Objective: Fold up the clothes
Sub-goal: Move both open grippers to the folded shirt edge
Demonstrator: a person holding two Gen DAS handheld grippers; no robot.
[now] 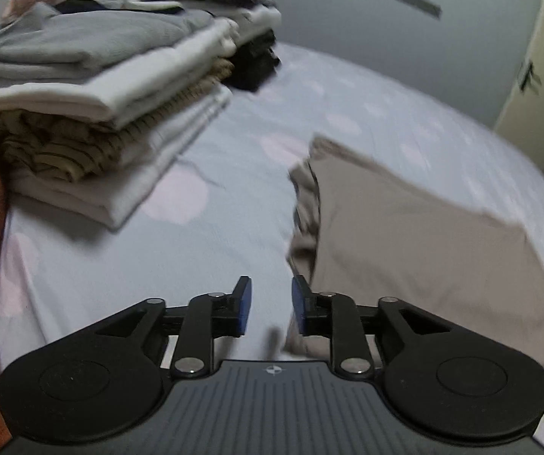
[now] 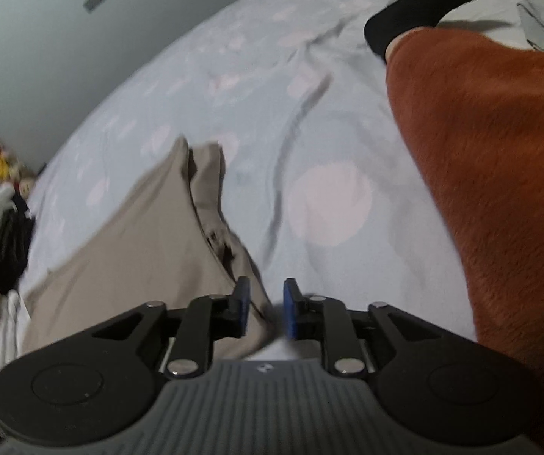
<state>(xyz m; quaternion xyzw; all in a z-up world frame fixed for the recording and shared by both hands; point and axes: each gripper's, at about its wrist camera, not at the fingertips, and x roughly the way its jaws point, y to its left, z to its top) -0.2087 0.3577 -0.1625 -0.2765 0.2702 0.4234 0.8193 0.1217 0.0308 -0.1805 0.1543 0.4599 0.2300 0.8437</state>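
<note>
A folded beige garment (image 1: 404,227) lies on the pale blue bed sheet (image 1: 215,246). In the left wrist view it sits just right of my left gripper (image 1: 272,307), which is open with only sheet showing between its blue pads. The right pad is close to the garment's near left edge, but I cannot tell if it touches. In the right wrist view the same beige garment (image 2: 139,246) spreads to the left. My right gripper (image 2: 267,307) is open over the garment's near right corner, its left finger above the cloth. Neither pad presses on it.
A tall stack of folded clothes (image 1: 101,94) stands at the left of the bed, with dark garments (image 1: 253,64) behind it. A person's leg in rust-orange trousers (image 2: 499,170) with a black sock (image 2: 423,0) rests on the bed sheet (image 2: 328,197) to the right.
</note>
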